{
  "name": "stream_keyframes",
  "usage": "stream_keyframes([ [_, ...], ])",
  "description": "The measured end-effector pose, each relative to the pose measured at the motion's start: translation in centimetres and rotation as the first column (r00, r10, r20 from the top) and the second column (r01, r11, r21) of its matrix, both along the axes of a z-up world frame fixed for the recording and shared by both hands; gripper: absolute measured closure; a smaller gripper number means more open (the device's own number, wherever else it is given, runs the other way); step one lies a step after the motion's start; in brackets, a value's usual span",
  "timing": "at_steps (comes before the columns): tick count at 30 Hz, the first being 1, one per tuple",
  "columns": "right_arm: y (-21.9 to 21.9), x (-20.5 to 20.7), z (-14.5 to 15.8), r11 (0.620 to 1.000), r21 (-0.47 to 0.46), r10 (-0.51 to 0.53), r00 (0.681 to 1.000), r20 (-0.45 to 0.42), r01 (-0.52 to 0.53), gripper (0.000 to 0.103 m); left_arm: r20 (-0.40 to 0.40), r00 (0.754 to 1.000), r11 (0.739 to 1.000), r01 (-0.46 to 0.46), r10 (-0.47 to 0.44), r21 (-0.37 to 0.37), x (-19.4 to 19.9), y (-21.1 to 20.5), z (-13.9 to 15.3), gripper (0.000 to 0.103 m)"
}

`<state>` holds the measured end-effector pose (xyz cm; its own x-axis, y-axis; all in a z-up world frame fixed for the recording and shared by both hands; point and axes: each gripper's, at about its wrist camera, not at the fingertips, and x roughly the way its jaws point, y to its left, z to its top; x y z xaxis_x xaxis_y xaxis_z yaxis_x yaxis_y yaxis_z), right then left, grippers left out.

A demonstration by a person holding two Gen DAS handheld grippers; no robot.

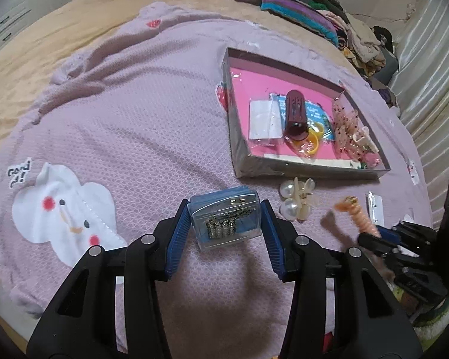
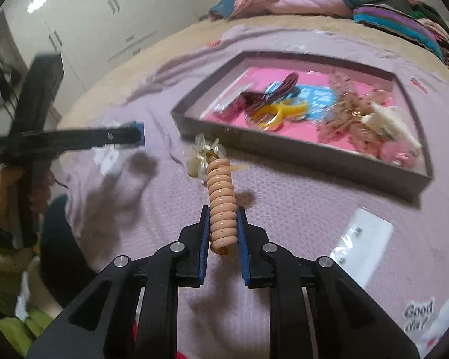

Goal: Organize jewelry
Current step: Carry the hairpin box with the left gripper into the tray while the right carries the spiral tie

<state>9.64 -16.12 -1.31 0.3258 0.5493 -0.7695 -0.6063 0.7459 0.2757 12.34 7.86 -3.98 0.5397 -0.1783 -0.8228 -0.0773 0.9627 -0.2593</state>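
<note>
Left wrist view: your left gripper [image 1: 226, 220] has its blue fingers [image 1: 176, 236] pinching a little clear blue box [image 1: 224, 221] with gold jewelry inside, held above the lilac blanket [image 1: 140, 125] on the bed. The pearl clip [image 1: 296, 199] lies just beside the pink-lined tray [image 1: 239, 149].

Right wrist view: your right gripper [image 2: 223, 227] is squeezing a peach spiral hair tie [image 2: 221, 203] between its fingers, off the blanket, with the tray [image 2: 314, 155] up ahead

A home bedroom is showing here: a bed [image 1: 60, 39] is lying under a lilac blanket [image 1: 134, 113], quilts [image 2: 284, 0] are piling up, wardrobes [image 2: 104, 15] are standing behind.
</note>
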Motion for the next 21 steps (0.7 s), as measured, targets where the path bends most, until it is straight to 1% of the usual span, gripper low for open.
stream_keyframes([
  [5,-2.9,-0.6,2.7,0.996,0.056,-0.075,0.996,0.043,0.072,0.087,0.041,0.999,1.000,0.017,-0.017,0.005,-0.5,-1.0,1.8,0.065],
  [8,-5.0,-1.0,4.3,0.990,0.068,-0.126,0.988,0.085,0.120,0.087,0.062,0.997,0.999,0.036,-0.037,0.011,-0.5,-2.0,2.8,0.065],
  [14,-8.8,-0.4,6.6,0.971,0.084,-0.233,0.963,0.137,0.224,0.087,0.100,0.991,0.996,0.087,-0.089,0.022,0.1,-4.4,4.7,0.065],
  [17,-10.3,0.0,7.4,0.962,0.101,-0.268,0.952,0.149,0.255,0.087,0.121,0.986,0.993,0.116,-0.118,0.025,0.9,-5.7,5.7,0.065],
  [21,-11.5,0.4,8.7,0.952,0.107,-0.303,0.934,0.189,0.287,0.087,0.141,0.980,0.991,0.136,-0.137,0.018,1.8,-7.1,6.6,0.065],
])
